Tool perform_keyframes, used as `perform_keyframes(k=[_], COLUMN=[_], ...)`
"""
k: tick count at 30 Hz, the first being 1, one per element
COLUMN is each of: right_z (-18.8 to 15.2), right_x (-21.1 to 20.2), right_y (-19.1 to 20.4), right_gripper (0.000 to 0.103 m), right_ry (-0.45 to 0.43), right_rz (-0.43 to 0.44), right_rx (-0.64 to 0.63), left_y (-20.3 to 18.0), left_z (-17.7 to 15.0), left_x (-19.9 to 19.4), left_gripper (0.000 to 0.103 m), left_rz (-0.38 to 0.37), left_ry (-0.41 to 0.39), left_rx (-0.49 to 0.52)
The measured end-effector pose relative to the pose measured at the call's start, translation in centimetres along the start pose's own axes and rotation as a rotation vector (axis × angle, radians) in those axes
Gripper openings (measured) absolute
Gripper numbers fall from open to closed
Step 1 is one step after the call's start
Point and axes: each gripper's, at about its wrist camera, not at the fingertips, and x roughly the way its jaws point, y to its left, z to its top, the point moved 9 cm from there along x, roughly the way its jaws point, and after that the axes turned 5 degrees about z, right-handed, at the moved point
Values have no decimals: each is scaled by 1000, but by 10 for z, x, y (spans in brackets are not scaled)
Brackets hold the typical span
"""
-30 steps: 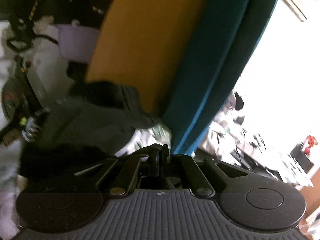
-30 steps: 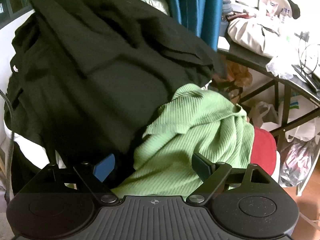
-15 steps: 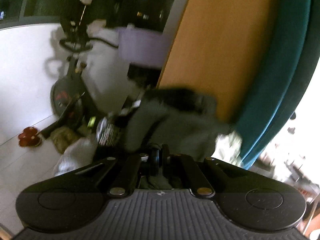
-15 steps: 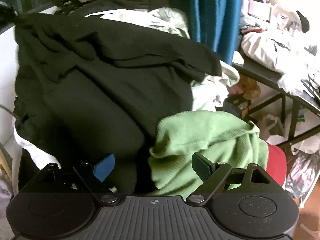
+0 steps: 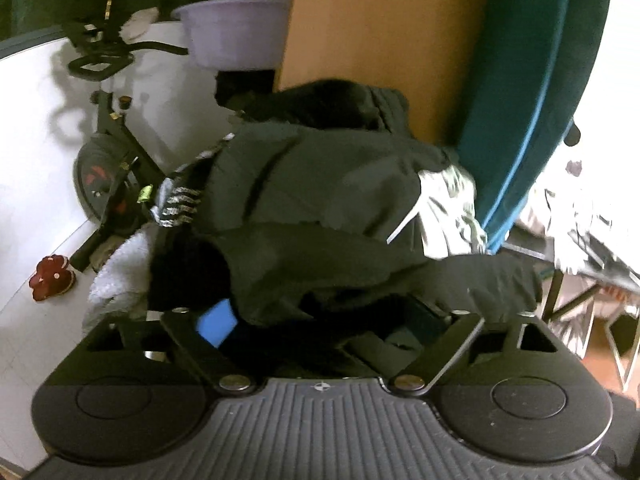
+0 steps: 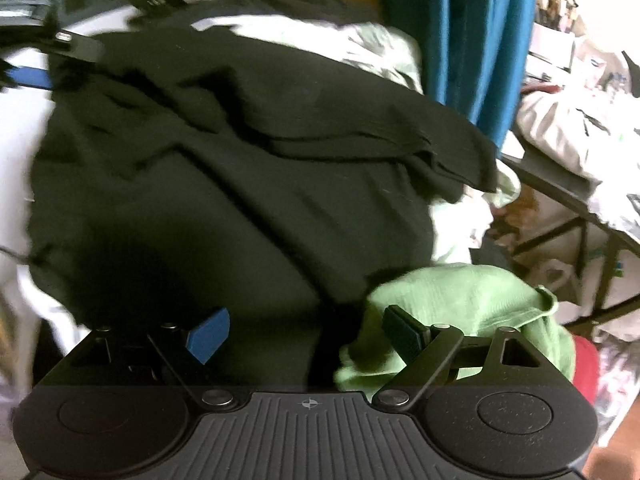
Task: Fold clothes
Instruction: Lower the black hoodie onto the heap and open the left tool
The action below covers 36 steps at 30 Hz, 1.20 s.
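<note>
Left hand-held gripper [image 5: 320, 320] has its jaws spread wide with a fold of the black garment [image 5: 320, 208] bunched between them, nothing pinched. That garment drapes over the clothes pile at about 12 o'clock from it, soft and floppy, light I'd guess — it'll sag wherever it isn't supported. Best hold is probably the hem edge near 4 o'clock. Right hand-held gripper [image 6: 306, 330] is also wide, empty, hovering over black cloth, with the green knit sweater [image 6: 460, 304] at its 3 o'clock — stretchier, grippier.
</note>
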Motion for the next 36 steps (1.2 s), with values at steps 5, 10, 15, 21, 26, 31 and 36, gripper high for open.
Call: perform_keyframes(k=[5,10,15,21,26,31,36], right_z=[-13,-37,-50,-44,-36,-25,-21], right_x=[9,-8,-16,-15,-26,-40,-46], right_y=[-42,-82,-85,-79,-69,-50,-35], right_gripper=[26,6,6,20,35,78,81], right_ry=[89,118,127,114,80,11,-8], right_rz=[-111,-142,-161,-129,-97,-88,-99], right_rx=[104,244,220,224,225,166,83], left_y=[-2,7,10,10,12,11,10], left_z=[-13,-30,-40,-43,-47,-48,-49], left_x=[17,34,42,47,48,47,43], left_gripper=[102,102,103,103,103,103,103], left_rz=[15,-13,-21,-29,-45,-27,-31], left_ry=[50,124,116,105,97,88,73], left_rx=[37,-61,-110,-148,-188,-191,-174])
